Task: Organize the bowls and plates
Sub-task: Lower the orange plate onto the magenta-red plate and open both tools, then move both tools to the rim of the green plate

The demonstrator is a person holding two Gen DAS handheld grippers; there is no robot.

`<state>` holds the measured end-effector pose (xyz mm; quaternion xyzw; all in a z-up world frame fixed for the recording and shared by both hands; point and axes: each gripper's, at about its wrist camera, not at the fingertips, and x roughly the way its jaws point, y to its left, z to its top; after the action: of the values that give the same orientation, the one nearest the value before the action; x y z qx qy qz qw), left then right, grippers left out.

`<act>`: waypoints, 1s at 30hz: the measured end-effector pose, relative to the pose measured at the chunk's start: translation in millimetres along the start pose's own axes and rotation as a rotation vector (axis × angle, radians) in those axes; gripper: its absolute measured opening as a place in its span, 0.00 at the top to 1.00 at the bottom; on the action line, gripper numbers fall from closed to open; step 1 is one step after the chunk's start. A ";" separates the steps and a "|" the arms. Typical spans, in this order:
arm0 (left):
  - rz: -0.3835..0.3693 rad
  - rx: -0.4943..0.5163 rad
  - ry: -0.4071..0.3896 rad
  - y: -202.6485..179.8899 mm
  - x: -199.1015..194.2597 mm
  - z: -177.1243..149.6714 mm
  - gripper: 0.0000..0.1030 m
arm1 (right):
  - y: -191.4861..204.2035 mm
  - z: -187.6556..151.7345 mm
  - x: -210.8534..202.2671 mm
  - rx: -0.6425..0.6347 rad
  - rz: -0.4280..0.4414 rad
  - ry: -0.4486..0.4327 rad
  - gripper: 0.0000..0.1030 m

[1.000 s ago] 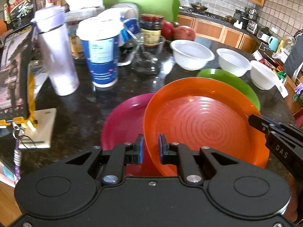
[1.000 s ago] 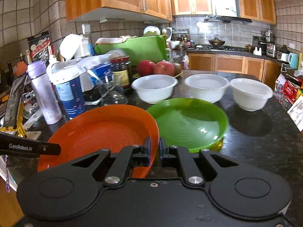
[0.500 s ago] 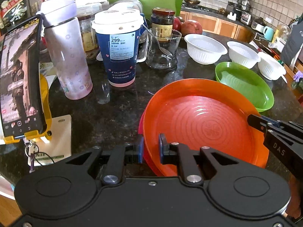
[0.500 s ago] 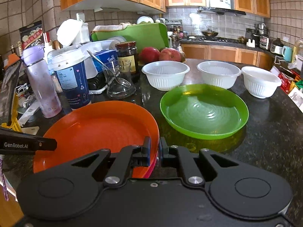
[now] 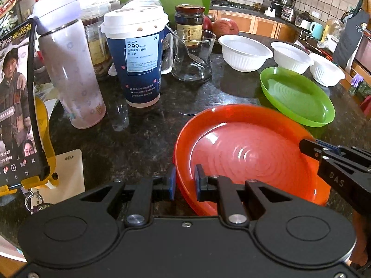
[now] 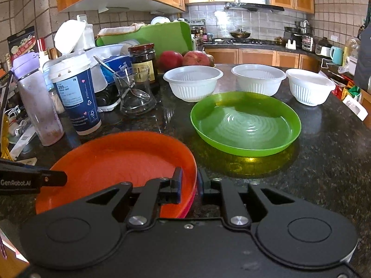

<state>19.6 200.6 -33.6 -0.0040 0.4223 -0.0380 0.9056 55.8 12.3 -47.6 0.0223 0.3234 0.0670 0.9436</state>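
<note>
An orange plate (image 5: 245,155) lies low over the dark counter, on top of a magenta plate whose edge shows under it in the right wrist view (image 6: 189,205). My left gripper (image 5: 184,181) is shut on the orange plate's left rim. My right gripper (image 6: 190,185) is shut on its right rim (image 6: 116,162). A green plate (image 6: 245,124) lies beyond, also in the left wrist view (image 5: 296,97). Three white bowls (image 6: 192,83) (image 6: 258,78) (image 6: 309,86) stand in a row behind it.
At the left stand a blue paper cup (image 5: 139,58), a lilac bottle (image 5: 69,69), a glass with a spoon (image 5: 193,55), a dark jar (image 5: 189,22) and a phone on a yellow stand (image 5: 18,106). Apples (image 6: 183,59) and a green board (image 6: 162,38) lie at the back.
Both grippers carried the orange plate left and down over the magenta plate, which is now almost fully covered. The green plate now lies apart from it.
</note>
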 end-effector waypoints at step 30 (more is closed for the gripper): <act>-0.047 0.038 -0.111 -36.6 -16.3 16.9 0.33 | -47.6 3.4 -41.4 0.095 -0.098 -0.130 0.58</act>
<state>19.6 164.9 -8.9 0.0012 0.3702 -0.0668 0.9265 30.9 -40.7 -23.9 0.0556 0.2652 0.0039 0.9626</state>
